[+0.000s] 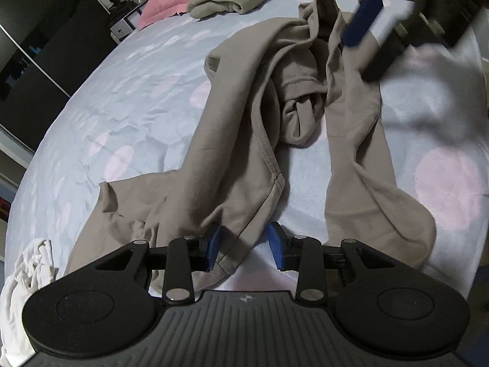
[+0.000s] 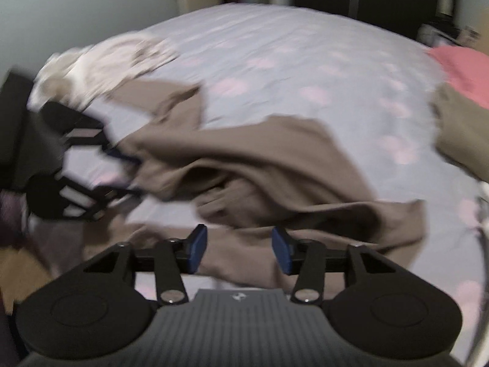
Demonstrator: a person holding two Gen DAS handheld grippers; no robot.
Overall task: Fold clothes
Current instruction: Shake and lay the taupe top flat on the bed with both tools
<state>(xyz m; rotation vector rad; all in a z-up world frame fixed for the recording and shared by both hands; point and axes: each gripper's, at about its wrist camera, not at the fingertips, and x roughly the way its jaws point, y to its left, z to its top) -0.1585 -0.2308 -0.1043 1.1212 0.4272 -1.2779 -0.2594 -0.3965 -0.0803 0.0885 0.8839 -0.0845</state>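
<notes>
The taupe garment [image 1: 244,140] lies crumpled on the bed sheet [image 1: 128,98], spread ahead of both tools.

Left gripper [image 1: 244,246]: jaws released, blue pads spread apart. A hem edge of the garment lies in the gap between the pads; no clamp is visible. A white cloth [image 1: 27,272] lies to the left of the jaws.

Right gripper [image 2: 240,250]: jaws released, pads apart, with garment fabric below and just ahead of them. This view is motion-blurred. In the left wrist view, the right gripper appears at the garment's far end, blurred.

Beyond the garment lie an olive garment [image 1: 220,0] and a pink pillow [image 1: 171,3].
</notes>
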